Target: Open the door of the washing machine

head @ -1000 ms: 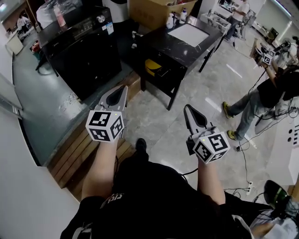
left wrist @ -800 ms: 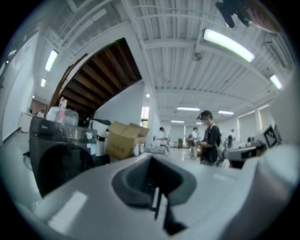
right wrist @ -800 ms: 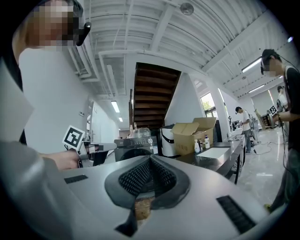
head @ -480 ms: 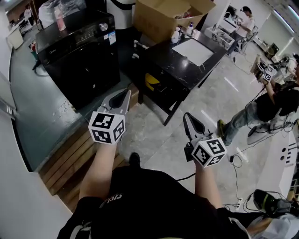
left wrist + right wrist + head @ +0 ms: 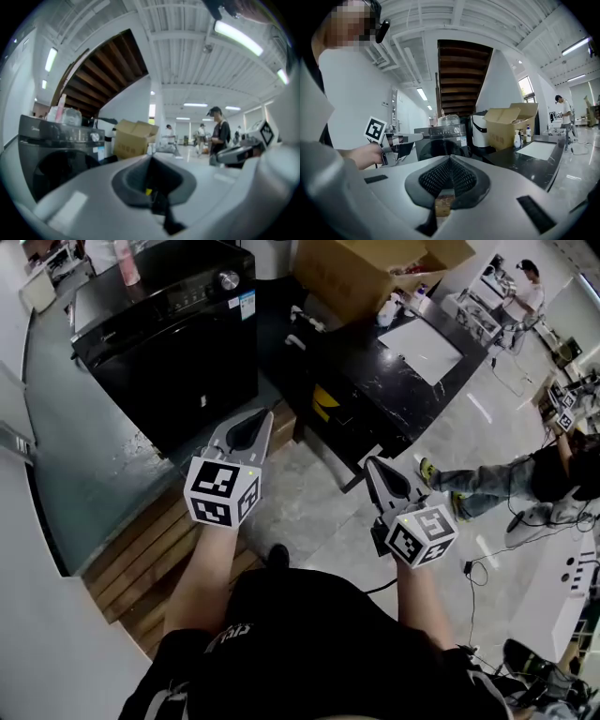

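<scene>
Both grippers are empty. The left gripper (image 5: 255, 420) has its jaws pressed tight together with nothing in them, and the right gripper (image 5: 373, 467) is just the same. The washing machine (image 5: 173, 329) is the big black box up ahead and a bit to the left, well apart from both grippers. Its round door (image 5: 440, 149) looks closed.

The job now is to get close. A low wooden step (image 5: 141, 545) lies between the person and the machine, so it is best to step with care. I think it is good to stand right in front of the door, not off to the side by the black surface (image 5: 375, 381). Then one gripper should spread its jaws before it gets to the door's edge, so it can take hold and pull the door out gently.

Some things are hard to see. The door is dark on a dark front, and I cannot find a handle or tell which side swings out. The head view only sees the front at a slant. In both gripper views the gripper's own body covers the bottom of the machine, and the left gripper view is blurry
</scene>
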Available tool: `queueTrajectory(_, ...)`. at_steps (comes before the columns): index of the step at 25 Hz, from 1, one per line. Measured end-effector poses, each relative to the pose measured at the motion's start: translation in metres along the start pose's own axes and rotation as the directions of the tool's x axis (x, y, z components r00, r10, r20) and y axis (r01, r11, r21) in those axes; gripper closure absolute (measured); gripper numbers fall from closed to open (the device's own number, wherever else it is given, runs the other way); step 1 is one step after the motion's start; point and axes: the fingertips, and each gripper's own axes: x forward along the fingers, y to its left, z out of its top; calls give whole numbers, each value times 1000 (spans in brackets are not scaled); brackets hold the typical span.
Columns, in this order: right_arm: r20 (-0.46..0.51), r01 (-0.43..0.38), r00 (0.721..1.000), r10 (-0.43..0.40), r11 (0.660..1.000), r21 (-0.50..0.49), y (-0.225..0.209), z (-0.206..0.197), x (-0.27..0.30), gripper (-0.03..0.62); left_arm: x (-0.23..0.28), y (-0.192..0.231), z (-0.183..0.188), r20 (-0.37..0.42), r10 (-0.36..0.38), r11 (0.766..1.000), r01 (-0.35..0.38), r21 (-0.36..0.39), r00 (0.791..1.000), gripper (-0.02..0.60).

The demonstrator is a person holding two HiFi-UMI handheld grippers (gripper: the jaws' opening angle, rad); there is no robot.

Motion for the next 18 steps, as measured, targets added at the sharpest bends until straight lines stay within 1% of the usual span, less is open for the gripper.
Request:
queueTrajectory(5,10,-58,998,59,998,-30,8,17,41,600,4,29,-2,-10,18,1000,-18,1,1000,574)
queueTrajectory(10,3,-111,994,111,993,-48,16,27,71,600,5,59,-1,-19,60,997,-60,-44,998,574)
queueTrajectory(13,10,-139,990,140,989,-55,13,32,91,600,7,75,-1,-29,94,995,-95,-42,995,574)
queueTrajectory(18,-5,-231,973,231,972,-45,9,28,141,600,20,108,-14,-59,164,984,-167,-62,985,574)
